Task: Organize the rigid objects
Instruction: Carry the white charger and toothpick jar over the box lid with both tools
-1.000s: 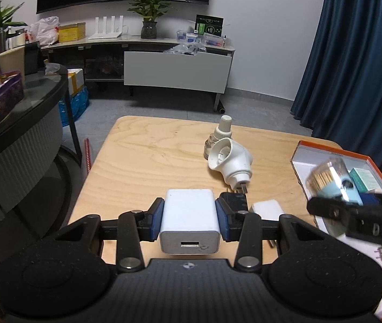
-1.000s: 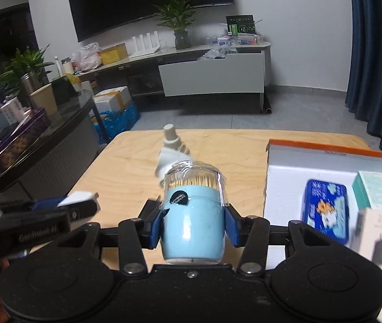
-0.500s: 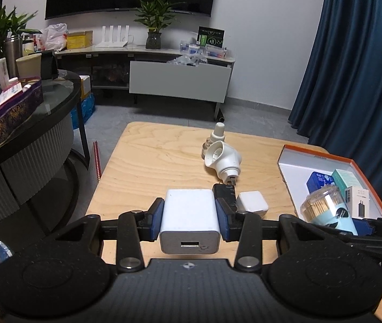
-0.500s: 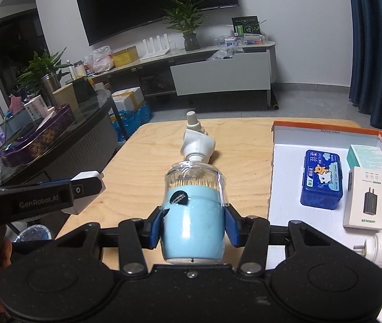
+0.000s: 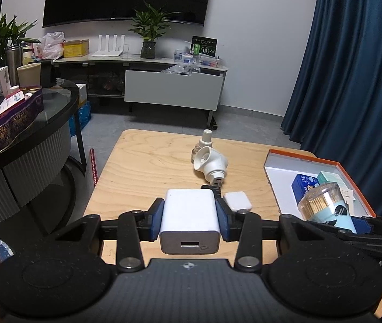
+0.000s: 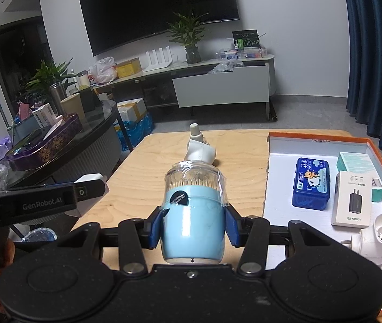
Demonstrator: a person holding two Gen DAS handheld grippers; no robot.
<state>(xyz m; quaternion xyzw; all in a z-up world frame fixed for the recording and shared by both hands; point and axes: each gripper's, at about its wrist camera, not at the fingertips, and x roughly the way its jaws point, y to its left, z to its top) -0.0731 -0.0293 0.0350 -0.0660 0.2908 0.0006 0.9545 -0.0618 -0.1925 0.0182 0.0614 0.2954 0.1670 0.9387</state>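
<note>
L gripper (image 5: 190, 215) is clamping a white USB charger (image 5: 190, 216) above the near edge of the wooden table (image 5: 148, 172). R gripper (image 6: 193, 227) is squeezing a light-blue toothpick jar (image 6: 193, 210) w/ clear lid, hovering just left of the orange-rimmed box (image 6: 317, 135), which is holding a blue tin (image 6: 312, 184) & boxed charger (image 6: 352, 199).

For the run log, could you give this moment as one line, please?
left gripper: shut on white charger | right gripper: shut on toothpick jar | both above table
</note>
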